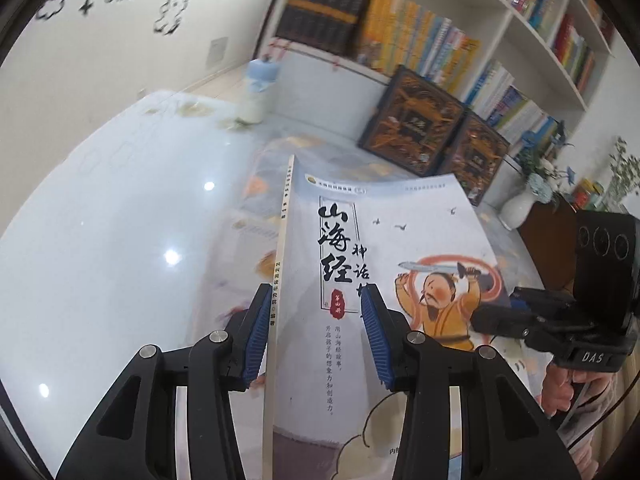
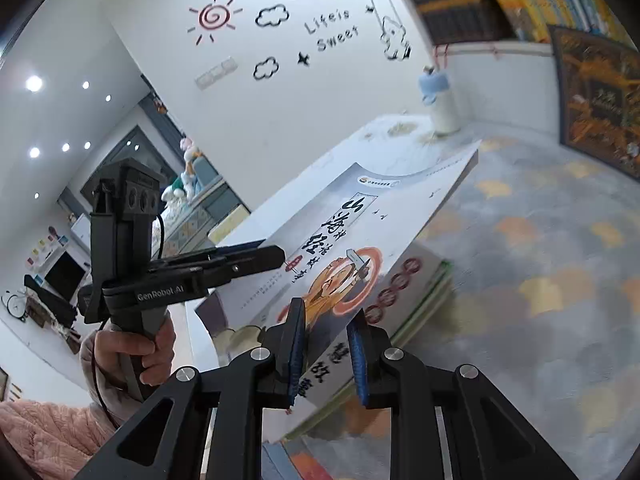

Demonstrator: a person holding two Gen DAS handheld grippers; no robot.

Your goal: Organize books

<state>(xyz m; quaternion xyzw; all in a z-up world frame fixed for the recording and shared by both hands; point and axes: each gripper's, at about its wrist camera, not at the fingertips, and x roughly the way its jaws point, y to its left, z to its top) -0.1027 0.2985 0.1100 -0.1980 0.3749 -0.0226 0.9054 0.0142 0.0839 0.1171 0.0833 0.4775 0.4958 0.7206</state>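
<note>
Both grippers hold one book (image 1: 384, 280), a pale illustrated paperback, lifted off the glossy white surface (image 1: 120, 240). The left gripper (image 1: 314, 336) has its jaws narrowly parted around the spine edge, blue pads on either side of it. The right gripper (image 2: 326, 354) has its jaws nearly closed on the book's opposite edge. Below the right jaws lies a stack of books (image 2: 416, 300). Beyond the left jaws stands a bookshelf (image 1: 500, 20).
</note>
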